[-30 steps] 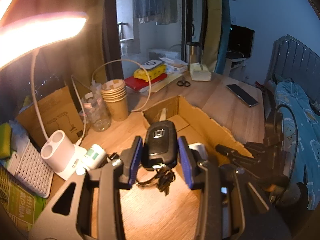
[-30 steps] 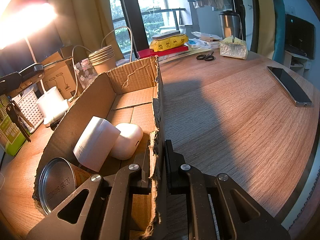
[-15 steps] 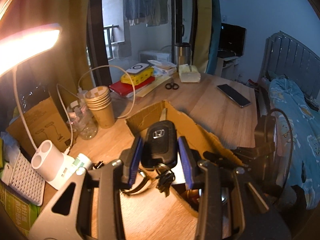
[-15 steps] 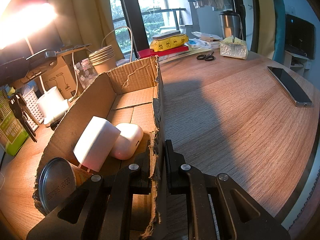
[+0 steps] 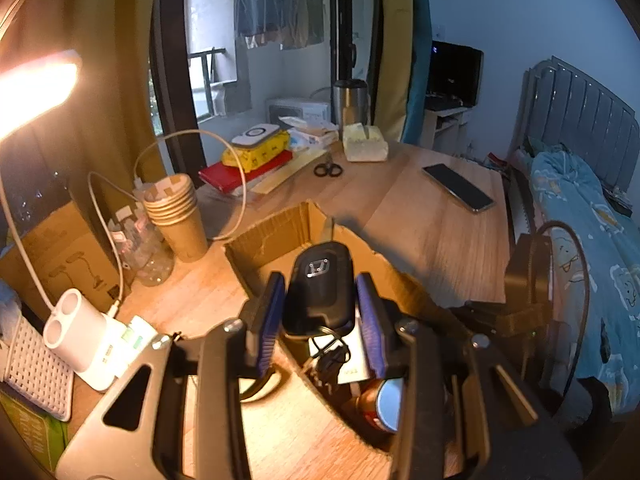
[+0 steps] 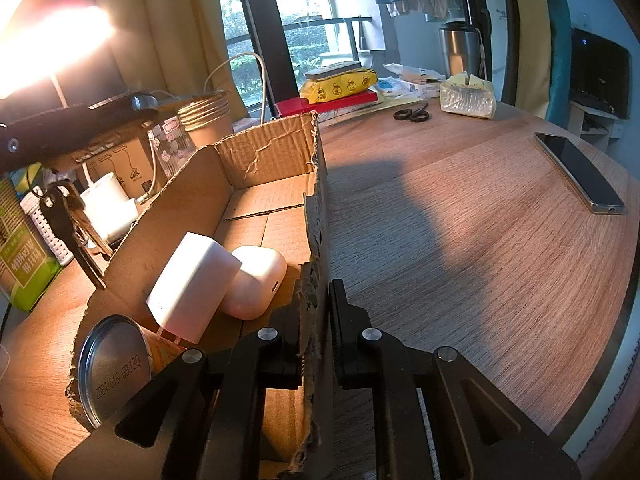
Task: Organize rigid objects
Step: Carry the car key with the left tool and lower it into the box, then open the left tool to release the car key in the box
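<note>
My left gripper point(image 5: 320, 304) is shut on a black car key fob point(image 5: 320, 284) with keys point(image 5: 328, 360) dangling under it, held above the near end of the open cardboard box point(image 5: 280, 224). In the right wrist view the keys point(image 6: 72, 228) hang at the left, just outside the box's left wall point(image 6: 188, 204). My right gripper point(image 6: 316, 320) is shut on the box's right wall point(image 6: 318, 208). Inside the box lie a white charger block point(image 6: 192, 284), a white earbud case point(image 6: 256, 280) and a tin can point(image 6: 112, 364).
Stacked paper cups point(image 5: 176, 216), a clear bottle point(image 5: 144, 248) and a white holder with cable point(image 5: 76, 324) stand left of the box. A phone point(image 6: 580, 172), scissors point(image 6: 412, 114), tissue pack point(image 6: 468, 98) and books point(image 6: 332, 100) lie on the wooden table point(image 6: 460, 240).
My left gripper has carried the key fob rightwards and forwards, from beside the box to over its near end. The right gripper and the box have not moved.
</note>
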Tool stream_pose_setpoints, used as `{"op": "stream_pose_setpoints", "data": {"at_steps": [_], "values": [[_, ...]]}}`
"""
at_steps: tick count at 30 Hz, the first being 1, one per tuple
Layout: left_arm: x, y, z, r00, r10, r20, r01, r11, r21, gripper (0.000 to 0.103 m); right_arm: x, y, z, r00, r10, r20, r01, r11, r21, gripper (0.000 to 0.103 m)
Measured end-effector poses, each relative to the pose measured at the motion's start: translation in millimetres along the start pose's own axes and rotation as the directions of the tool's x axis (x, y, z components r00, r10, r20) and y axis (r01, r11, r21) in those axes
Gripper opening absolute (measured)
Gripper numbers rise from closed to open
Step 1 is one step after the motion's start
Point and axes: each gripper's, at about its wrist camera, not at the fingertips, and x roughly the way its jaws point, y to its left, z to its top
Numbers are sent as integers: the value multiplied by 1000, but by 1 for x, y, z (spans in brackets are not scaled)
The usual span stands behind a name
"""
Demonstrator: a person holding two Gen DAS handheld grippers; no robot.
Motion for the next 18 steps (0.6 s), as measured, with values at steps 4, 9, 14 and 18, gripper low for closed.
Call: {"op": "stream_pose_setpoints", "data": {"at_steps": [4, 9, 14, 18], "values": [[10, -3, -3, 1000, -5, -15, 5, 1000, -4, 38, 1, 1, 0, 1000, 0, 0, 0, 1000, 0, 12], [21, -4, -6, 1000, 2, -25, -2, 1000, -4, 37, 0, 1, 0, 1000, 1, 0, -1, 1000, -2, 12], [24, -7, -4, 1000, -4, -21, 4, 1000, 4, 36, 4, 7, -2, 1000, 7, -1, -7, 1000, -2, 12], [26, -10, -4, 1000, -4, -24, 4, 1000, 13, 36, 5, 9, -3, 1000, 7, -1, -7, 1000, -3, 12]]}}
